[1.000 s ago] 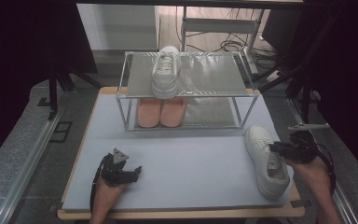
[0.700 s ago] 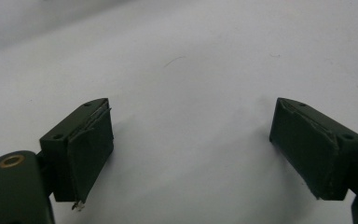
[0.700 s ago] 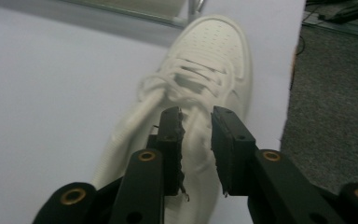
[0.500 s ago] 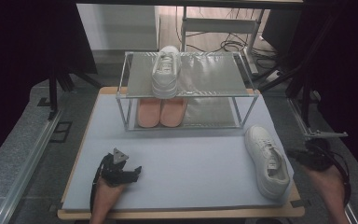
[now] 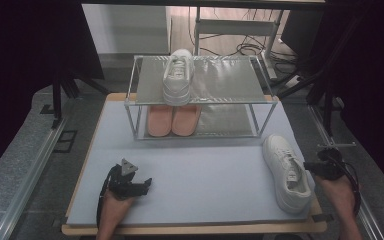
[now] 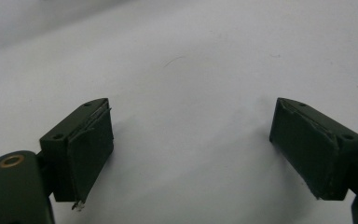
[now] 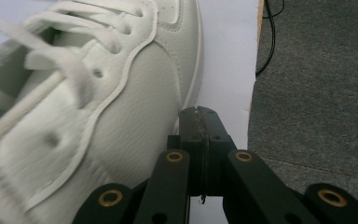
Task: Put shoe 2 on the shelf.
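Right gripper (image 5: pixel 314 166), clenched on nothing, sits beside the white sneaker (image 5: pixel 286 171) near right; left gripper (image 5: pixel 139 184) released, idle; next: reopen, grasp sneaker.

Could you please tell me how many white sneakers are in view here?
2. One white sneaker stands on the rack's top shelf, above the pink slippers. The other sneaker lies on the mat's right side, beside the right gripper. None looks hidden.
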Motion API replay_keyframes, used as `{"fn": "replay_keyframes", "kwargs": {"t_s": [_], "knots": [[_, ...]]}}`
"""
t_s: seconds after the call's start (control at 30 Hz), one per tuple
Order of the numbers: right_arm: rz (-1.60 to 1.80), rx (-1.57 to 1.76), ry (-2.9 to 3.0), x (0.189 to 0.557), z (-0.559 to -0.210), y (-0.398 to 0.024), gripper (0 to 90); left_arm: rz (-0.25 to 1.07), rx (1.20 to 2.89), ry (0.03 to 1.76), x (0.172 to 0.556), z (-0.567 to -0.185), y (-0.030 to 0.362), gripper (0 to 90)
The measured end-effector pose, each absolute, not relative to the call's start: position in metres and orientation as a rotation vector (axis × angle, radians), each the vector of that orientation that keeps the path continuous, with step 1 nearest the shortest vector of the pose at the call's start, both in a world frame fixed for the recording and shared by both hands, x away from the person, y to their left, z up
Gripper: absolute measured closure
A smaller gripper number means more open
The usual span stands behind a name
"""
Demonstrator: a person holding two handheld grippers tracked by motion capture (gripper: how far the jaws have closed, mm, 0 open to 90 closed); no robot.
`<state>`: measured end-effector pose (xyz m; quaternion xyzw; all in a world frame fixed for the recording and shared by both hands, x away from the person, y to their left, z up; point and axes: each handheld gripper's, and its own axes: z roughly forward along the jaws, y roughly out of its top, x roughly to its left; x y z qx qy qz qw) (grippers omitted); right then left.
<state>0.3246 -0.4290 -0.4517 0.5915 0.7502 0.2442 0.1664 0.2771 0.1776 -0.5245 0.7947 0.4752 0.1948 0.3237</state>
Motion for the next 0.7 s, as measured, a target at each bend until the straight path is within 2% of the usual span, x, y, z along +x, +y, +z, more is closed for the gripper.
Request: {"fn": "replay_keyframes", "kwargs": {"t_s": [0.4, 0.7], "knots": [[0.779, 1.697, 2.176, 0.328, -0.458, -0.419, 90.0, 0.512, 2.085, 1.246, 0.277, -0.524, 0.178, 13.4], [0.813, 1.646, 2.236, 0.331, -0.460, -0.394, 90.0, 0.513, 2.085, 1.246, 0.277, -0.525, 0.178, 13.4]]}}
